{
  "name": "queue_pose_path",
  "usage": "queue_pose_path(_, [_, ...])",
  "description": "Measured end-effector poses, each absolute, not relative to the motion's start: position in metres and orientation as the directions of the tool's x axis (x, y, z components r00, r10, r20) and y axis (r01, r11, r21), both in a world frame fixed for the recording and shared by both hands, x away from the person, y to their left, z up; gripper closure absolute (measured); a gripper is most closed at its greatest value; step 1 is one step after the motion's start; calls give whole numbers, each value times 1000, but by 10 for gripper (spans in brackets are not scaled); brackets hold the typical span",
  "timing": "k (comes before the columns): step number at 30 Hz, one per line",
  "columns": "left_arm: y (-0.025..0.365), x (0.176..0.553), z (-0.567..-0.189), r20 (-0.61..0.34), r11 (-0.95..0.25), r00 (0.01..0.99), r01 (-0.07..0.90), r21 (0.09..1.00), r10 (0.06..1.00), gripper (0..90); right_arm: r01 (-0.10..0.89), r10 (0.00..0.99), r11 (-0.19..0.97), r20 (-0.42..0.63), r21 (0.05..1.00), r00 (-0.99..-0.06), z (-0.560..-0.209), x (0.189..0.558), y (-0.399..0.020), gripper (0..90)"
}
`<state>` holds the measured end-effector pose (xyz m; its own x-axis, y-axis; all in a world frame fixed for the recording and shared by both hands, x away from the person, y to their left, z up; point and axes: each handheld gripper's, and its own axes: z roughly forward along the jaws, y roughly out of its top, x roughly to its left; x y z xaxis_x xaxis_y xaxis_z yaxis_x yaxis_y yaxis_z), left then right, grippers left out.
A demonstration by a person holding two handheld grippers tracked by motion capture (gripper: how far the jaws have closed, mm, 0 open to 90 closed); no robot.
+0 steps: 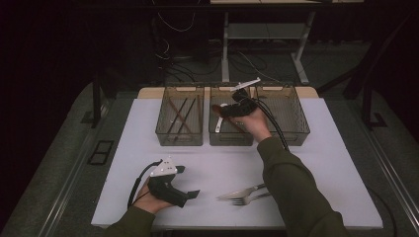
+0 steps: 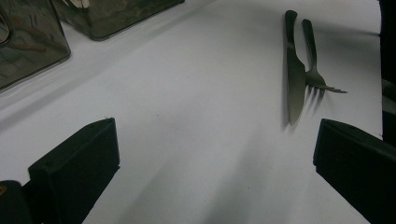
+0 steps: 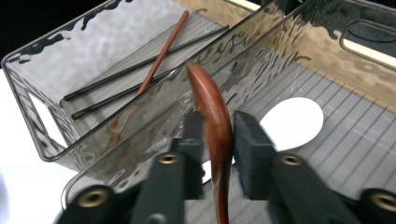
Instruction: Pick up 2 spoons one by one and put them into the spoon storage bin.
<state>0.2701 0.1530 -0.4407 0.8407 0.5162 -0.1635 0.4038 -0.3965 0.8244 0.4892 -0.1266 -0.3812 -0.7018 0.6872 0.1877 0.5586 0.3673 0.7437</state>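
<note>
Left side first: the left hand-held gripper [image 1: 190, 190] rests low on the white bench [image 1: 321, 148], jaws spread wide with nothing between them, pointing across bare surface toward the cutlery.

Moving along, the leftmost smoked-plastic bin [image 1: 180, 117] already holds its share: thin dark chopsticks [image 3: 140, 79] lying along the ribbed floor with one reddish-brown wooden stick [image 3: 163, 51] across them. That part of the sorting looks settled.

Next door, the middle smoked-plastic bin [image 1: 230, 121] is where the action is. The right hand-held gripper [image 3: 218, 135] hangs over it with a reddish-brown wooden spoon [image 3: 212, 107] standing between its pads. A sliver of gap shows on either side of the handle, so I read this as the spoon being let go rather than clamped: the jaws are slightly parted, not pressing. A white spoon [image 3: 292, 123] lies on this bin's floor just beyond.

The rightmost smoked-plastic bin [image 1: 289, 116] is partly hidden by the hand; I can't tell what it holds.

Near the front edge, a dark metal knife [image 2: 294, 70] and a dark metal fork [image 2: 314, 65] lie side by side, touching. Those two are what's left, by my reckoning: past halfway, two pieces to go.
</note>
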Motion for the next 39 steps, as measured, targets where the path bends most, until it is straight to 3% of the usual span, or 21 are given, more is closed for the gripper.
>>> queue_pose_path(2, [153,270,-441,-163,-397,841,404,824,516,0,553,688,365,183,749,-702,-380,488,-128,617])
queue_pose_path(14, [153,271,-442,-156,-407,843,401,821,515,0,525,649,345,206,778,-732,-372,471,-142,470])
queue_pose_path(39, [151,270,-442,-156,-412,842,404,817,517,0,429,560,324,194,843,-805,-367,399,-192,430])
